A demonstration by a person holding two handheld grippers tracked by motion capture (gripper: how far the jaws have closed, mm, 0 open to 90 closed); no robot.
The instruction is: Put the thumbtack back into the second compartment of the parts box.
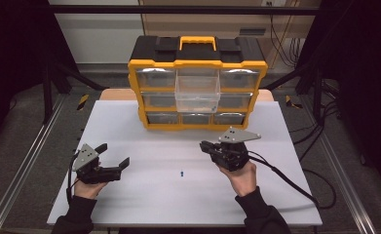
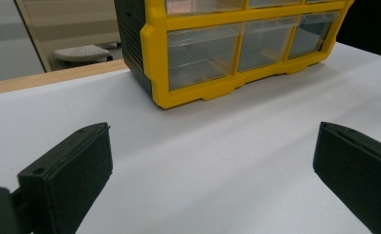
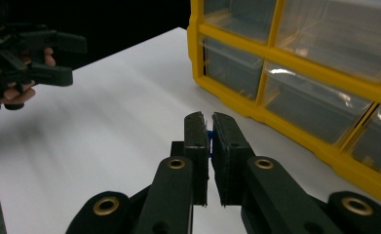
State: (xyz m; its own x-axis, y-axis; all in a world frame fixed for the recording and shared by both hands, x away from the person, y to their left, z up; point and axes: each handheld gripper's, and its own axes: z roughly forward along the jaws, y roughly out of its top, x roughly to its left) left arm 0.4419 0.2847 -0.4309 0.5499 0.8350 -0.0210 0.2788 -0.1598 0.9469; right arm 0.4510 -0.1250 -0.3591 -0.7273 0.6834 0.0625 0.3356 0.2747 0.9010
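Note:
A yellow and black drawer organizer (image 1: 198,63) stands at the back of the white table (image 1: 144,126); its clear top-middle drawer (image 1: 198,90) is pulled out. My right gripper (image 1: 203,145) hovers in front of it, right of centre. In the right gripper view its jaws (image 3: 207,119) are shut on a small blue part (image 3: 209,139), of which only a sliver peeks out. Another small blue part (image 1: 182,173) lies on the table near the front middle. My left gripper (image 1: 113,155) rests at the front left, open and with nothing in it (image 2: 212,146).
The organizer's lower clear drawers (image 2: 202,56) are closed. Metal frame rails (image 1: 27,161) run along both sides of the table. A black cable (image 1: 285,180) trails from the right gripper over the table's right side.

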